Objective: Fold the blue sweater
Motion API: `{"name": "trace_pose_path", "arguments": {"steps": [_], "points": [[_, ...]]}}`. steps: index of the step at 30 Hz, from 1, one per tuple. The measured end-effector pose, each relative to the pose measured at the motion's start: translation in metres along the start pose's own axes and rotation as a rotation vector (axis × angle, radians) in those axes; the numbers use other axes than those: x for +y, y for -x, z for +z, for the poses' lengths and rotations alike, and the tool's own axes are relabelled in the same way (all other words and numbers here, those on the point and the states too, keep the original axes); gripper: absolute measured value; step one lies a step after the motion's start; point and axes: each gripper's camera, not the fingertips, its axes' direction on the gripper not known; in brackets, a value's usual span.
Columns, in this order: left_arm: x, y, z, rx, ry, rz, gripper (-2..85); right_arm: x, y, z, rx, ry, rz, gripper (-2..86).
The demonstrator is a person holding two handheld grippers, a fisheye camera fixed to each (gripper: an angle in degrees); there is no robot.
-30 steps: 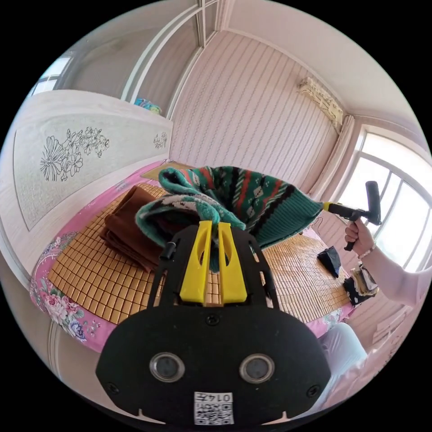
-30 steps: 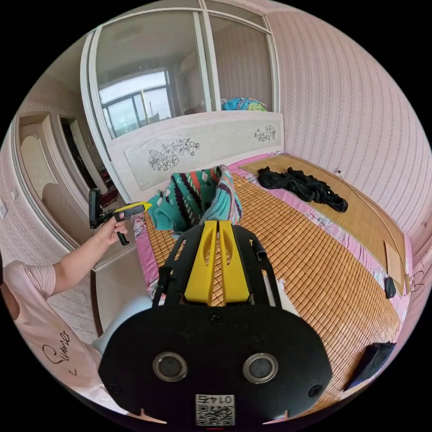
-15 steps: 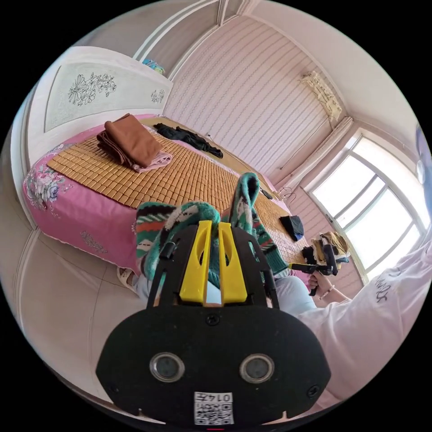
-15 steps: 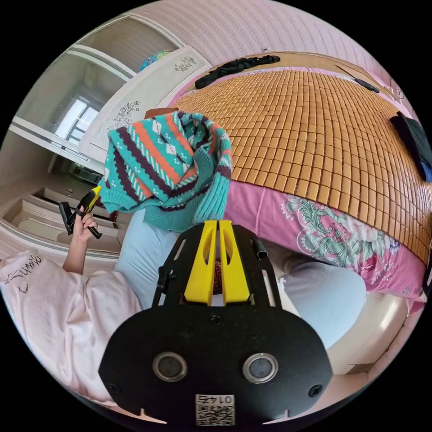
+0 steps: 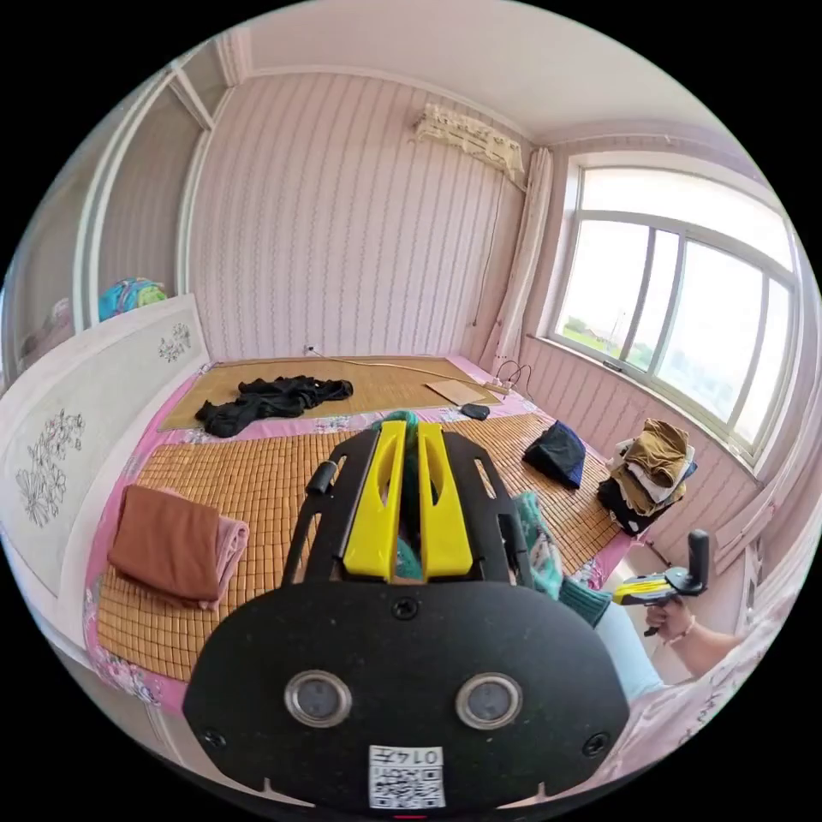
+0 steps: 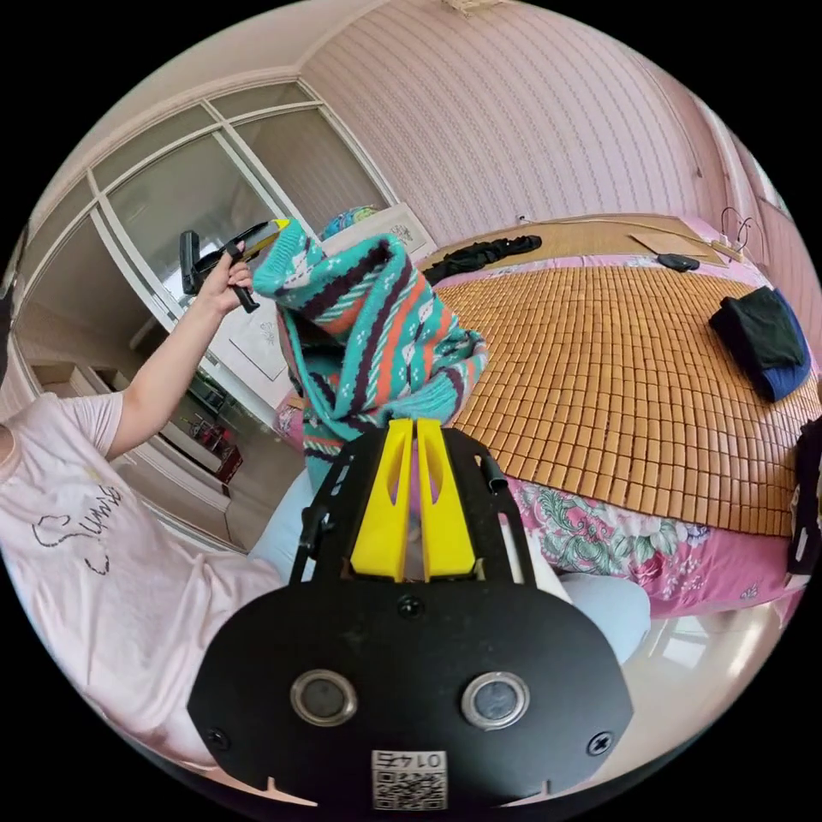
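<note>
We see the left gripper (image 5: pixel 408 437) with its yellow fingers (image 5: pixel 375 505) drawn narrow around a fold of the sweater (image 5: pixel 539 548); teal knit shows in the slot between them and spills out to the right of the gripper's frame, so both press on the cloth. In the right gripper view the left gripper (image 6: pixel 278 226) is held high in a hand (image 6: pixel 224 282), its yellow tip at one corner of the sweater (image 6: pixel 377 325), which hangs in the air beside the bed (image 6: pixel 616 377), clear of the bamboo mat (image 6: pixel 634 360); the knit is teal with orange, dark and white bands. The right gripper (image 6: pixel 409 437) has its fingers (image 6: pixel 384 505) close together at the sweater's lower hem, yet we cannot tell whether they grip the cloth or only stand in front of it; in the left gripper view the right gripper (image 5: pixel 664 586) sits low in a hand (image 5: pixel 668 612), near a dark green cuff. On the mat (image 5: pixel 257 479) lie a folded brown garment (image 5: pixel 167 544), a black heap (image 5: pixel 270 398) and a dark folded piece (image 5: pixel 558 452); a pile of clothes (image 5: pixel 651 467) stands by the window (image 5: pixel 685 300).
</note>
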Motion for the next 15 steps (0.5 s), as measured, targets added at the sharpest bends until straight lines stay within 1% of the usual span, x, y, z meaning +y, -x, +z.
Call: {"name": "trace_pose_path", "arguments": {"steps": [2, 3, 5, 7, 9, 11, 13, 15], "points": [[-0.053, -0.006, 0.083, 0.017, 0.115, -0.046, 3.1, 0.017, -0.023, -0.014, 0.018, 0.001, 0.098, 0.1], [-0.059, -0.005, 0.104, 0.013, 0.148, -0.071, 3.5, 0.023, -0.030, -0.014, 0.037, 0.012, 0.127, 0.1], [-0.053, -0.007, 0.179, 0.003, 0.285, -0.127, 4.7, 0.049, -0.057, -0.011, 0.166, 0.082, 0.229, 0.2], [-0.025, -0.016, 0.220, 0.026, 0.358, -0.116, 4.7, 0.069, -0.074, -0.004, 0.230, 0.141, 0.292, 0.2], [0.010, -0.027, 0.241, 0.045, 0.372, -0.085, 4.9, 0.085, -0.092, 0.007, 0.234, 0.210, 0.354, 0.2], [0.060, -0.048, 0.243, 0.099, 0.350, -0.003, 5.2, 0.094, -0.108, 0.017, 0.249, 0.266, 0.394, 0.3], [0.099, -0.067, 0.243, 0.149, 0.379, 0.052, 5.7, 0.088, -0.110, 0.017, 0.330, 0.256, 0.371, 0.5], [0.139, -0.087, 0.247, 0.182, 0.425, 0.059, 6.9, 0.071, -0.109, 0.020, 0.417, 0.237, 0.324, 1.1]]}}
